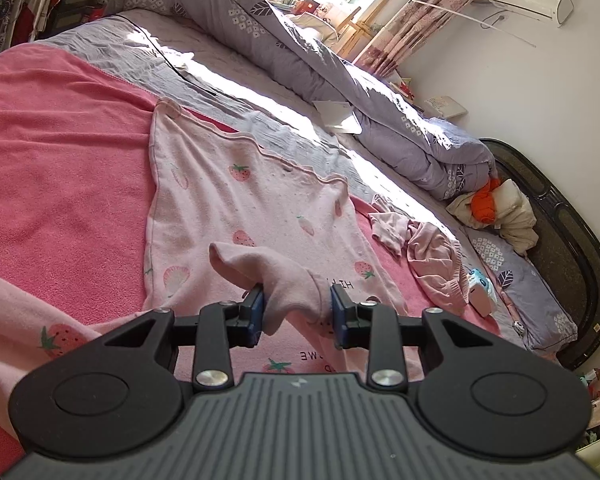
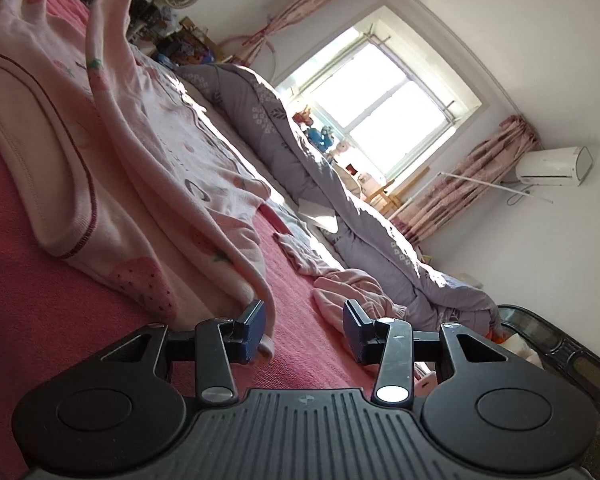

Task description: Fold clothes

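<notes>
The left gripper (image 1: 297,312) was closest to its camera, and its two blue pads were partly closed on a pink sleeve (image 1: 260,272) of the strawberry top (image 1: 236,200), with the cloth bunched up between them. The top lay spread on the pink blanket (image 1: 60,168) in the middle of the bed, and its far hem reached toward the grey sheet (image 1: 140,56) along the bed's far side. The right gripper (image 2: 304,332) was low over the blanket with its fingers about half open. A folded edge of the top (image 2: 260,296) touched one finger only, and the other finger had nothing on it, so nothing was gripped there. If those fingers shut in this spot, they could miss the edge, or pinch the blanket too. Then the blanket would lift with the top and spoil the fold. The sleeve could also slip out of the left pads, since only a small bunch was caught. A crumpled pink garment (image 1: 428,256) lay near the bed's right side and could get dragged along.
</notes>
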`<action>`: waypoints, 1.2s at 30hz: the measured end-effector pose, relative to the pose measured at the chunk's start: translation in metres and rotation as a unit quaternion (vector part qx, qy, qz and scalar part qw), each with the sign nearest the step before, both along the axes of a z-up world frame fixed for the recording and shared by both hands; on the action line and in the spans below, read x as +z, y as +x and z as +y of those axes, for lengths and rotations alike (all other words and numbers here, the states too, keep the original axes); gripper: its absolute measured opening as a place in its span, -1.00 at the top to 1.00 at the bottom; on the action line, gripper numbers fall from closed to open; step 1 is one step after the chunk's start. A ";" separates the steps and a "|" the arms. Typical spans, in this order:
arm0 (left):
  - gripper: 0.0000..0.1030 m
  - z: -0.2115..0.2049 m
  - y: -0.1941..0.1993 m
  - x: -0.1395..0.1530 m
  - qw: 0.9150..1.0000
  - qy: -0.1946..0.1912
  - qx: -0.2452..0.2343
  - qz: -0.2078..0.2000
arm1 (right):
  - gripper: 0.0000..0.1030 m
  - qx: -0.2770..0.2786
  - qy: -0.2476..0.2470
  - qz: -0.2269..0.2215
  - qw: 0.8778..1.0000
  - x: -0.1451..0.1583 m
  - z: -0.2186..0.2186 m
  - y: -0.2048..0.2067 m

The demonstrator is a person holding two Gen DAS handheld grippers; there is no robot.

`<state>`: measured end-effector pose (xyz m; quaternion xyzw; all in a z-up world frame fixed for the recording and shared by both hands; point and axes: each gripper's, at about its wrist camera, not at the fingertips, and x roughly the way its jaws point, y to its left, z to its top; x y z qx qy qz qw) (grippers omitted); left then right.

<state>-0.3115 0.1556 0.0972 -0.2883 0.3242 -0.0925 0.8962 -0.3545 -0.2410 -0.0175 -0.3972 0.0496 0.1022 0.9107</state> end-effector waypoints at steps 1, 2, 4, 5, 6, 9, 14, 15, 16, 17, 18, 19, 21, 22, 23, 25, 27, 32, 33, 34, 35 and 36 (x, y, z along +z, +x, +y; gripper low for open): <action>0.24 0.000 0.000 0.001 1.000 -0.001 0.001 -0.001 | 0.16 0.012 0.001 -0.003 1.000 0.003 0.006 -0.004; 0.24 0.000 0.001 0.003 1.000 -0.001 0.002 -0.003 | 0.13 0.026 0.004 -0.004 1.000 0.006 0.013 -0.007; 0.24 -0.002 0.002 0.008 1.000 -0.002 -0.001 -0.008 | 0.05 0.050 0.002 -0.009 0.999 0.010 0.026 -0.008; 0.24 -0.004 0.003 0.011 1.000 -0.001 -0.004 -0.012 | 0.04 0.061 -0.001 -0.012 0.998 0.011 0.033 -0.008; 0.24 -0.006 0.003 0.015 1.000 0.000 -0.007 -0.016 | 0.04 0.069 -0.007 -0.016 0.997 0.010 0.040 -0.006; 0.24 -0.010 0.003 0.023 1.000 0.005 -0.014 -0.026 | 0.17 0.073 -0.024 -0.018 0.997 0.004 0.052 0.003; 0.24 -0.009 0.002 0.028 0.999 0.015 -0.014 -0.030 | 0.45 0.036 -0.004 -0.010 0.999 0.009 0.035 0.010; 0.24 -0.007 0.002 0.027 0.999 0.015 -0.012 -0.028 | 0.50 0.025 -0.003 -0.010 1.000 0.010 0.030 0.010; 0.24 -0.006 0.002 0.024 1.000 0.013 -0.009 -0.025 | 0.54 0.011 0.000 -0.008 1.000 0.011 0.023 0.013; 0.24 -0.004 0.003 0.021 1.000 0.011 -0.007 -0.021 | 0.55 -0.003 0.007 -0.002 1.000 0.012 0.016 0.017; 0.24 -0.003 0.003 0.018 1.000 0.009 -0.005 -0.017 | 0.56 -0.017 0.013 0.005 1.000 0.012 0.009 0.021; 0.24 -0.002 0.003 0.016 1.000 0.008 -0.003 -0.014 | 0.60 -0.029 0.019 0.012 0.999 0.012 0.003 0.025; 0.24 0.000 0.004 0.011 1.000 0.006 0.000 -0.007 | 0.76 -0.046 0.018 0.023 0.999 0.009 -0.006 0.031; 0.24 0.001 0.003 0.009 1.000 0.006 0.001 -0.005 | 0.76 -0.049 0.016 0.028 0.998 0.005 -0.009 0.032; 0.24 0.002 0.003 0.007 1.000 0.006 0.003 -0.002 | 0.76 -0.048 0.015 0.033 0.998 0.002 -0.011 0.032; 0.24 0.003 0.002 0.006 1.000 0.007 0.005 0.001 | 0.76 -0.036 0.021 0.037 0.998 -0.001 -0.012 0.026; 0.24 0.004 0.002 0.006 1.000 0.008 0.007 0.003 | 0.76 -0.021 0.030 0.038 0.999 0.001 -0.012 0.020; 0.24 0.003 0.004 0.006 1.000 0.008 0.007 0.004 | 0.73 0.004 0.016 0.031 0.999 -0.001 0.001 0.009; 0.24 0.003 0.004 0.006 1.000 0.009 0.006 0.004 | 0.72 0.005 0.011 0.031 0.999 -0.002 0.003 0.010; 0.24 0.002 0.004 0.006 1.000 0.010 0.006 0.004 | 0.72 0.006 0.008 0.030 0.999 -0.004 0.005 0.012; 0.24 0.002 0.004 0.005 1.000 0.010 0.006 0.005 | 0.72 0.005 0.006 0.030 1.000 -0.006 0.007 0.014; 0.24 0.002 0.004 0.005 1.000 0.010 0.007 0.006 | 0.73 0.000 0.007 0.030 1.000 -0.008 0.008 0.017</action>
